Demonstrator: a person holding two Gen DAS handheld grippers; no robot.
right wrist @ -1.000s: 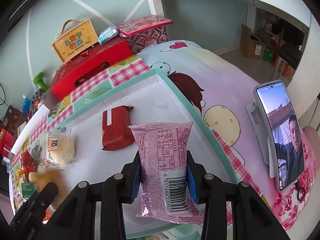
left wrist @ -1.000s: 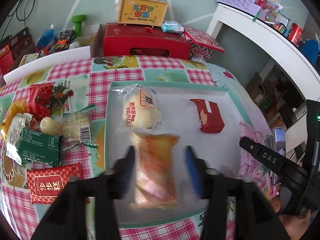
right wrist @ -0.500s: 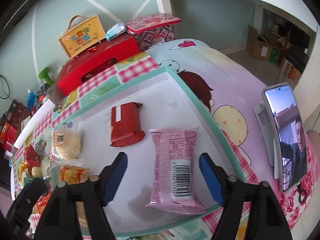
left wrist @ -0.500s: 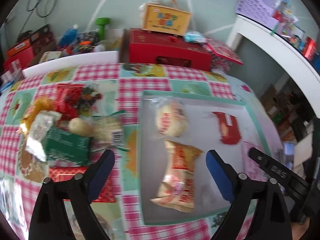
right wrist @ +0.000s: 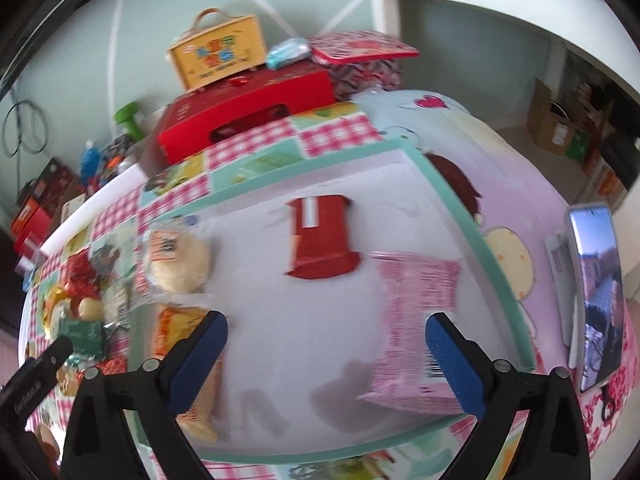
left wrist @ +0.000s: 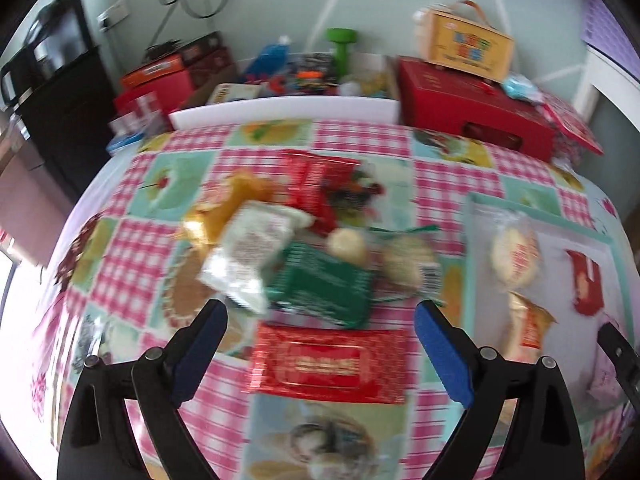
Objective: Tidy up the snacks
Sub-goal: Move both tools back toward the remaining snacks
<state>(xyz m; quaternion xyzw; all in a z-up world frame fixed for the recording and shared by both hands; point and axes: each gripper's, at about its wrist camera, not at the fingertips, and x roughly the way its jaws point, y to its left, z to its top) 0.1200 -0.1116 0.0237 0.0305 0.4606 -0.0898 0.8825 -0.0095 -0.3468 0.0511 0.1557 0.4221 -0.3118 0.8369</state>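
My left gripper (left wrist: 320, 344) is open and empty above a pile of loose snacks on the checked cloth: a red packet (left wrist: 324, 364) between the fingers, a green packet (left wrist: 324, 284), a white packet (left wrist: 252, 252). My right gripper (right wrist: 326, 354) is open and empty over the white tray (right wrist: 460, 208). In the tray lie a pink packet (right wrist: 416, 320), a red packet (right wrist: 320, 236), a round bun (right wrist: 180, 260) and an orange packet (right wrist: 176, 328).
A red gift box (left wrist: 476, 100) with a yellow case (left wrist: 468, 44) on it stands at the table's far edge. A phone on a stand (right wrist: 596, 296) is right of the tray. Boxes and clutter (left wrist: 172, 72) lie behind the table.
Both grippers opened and let go: the orange packet and the pink packet now lie in the tray. My left gripper swung left over the snack pile. My right gripper drew back.
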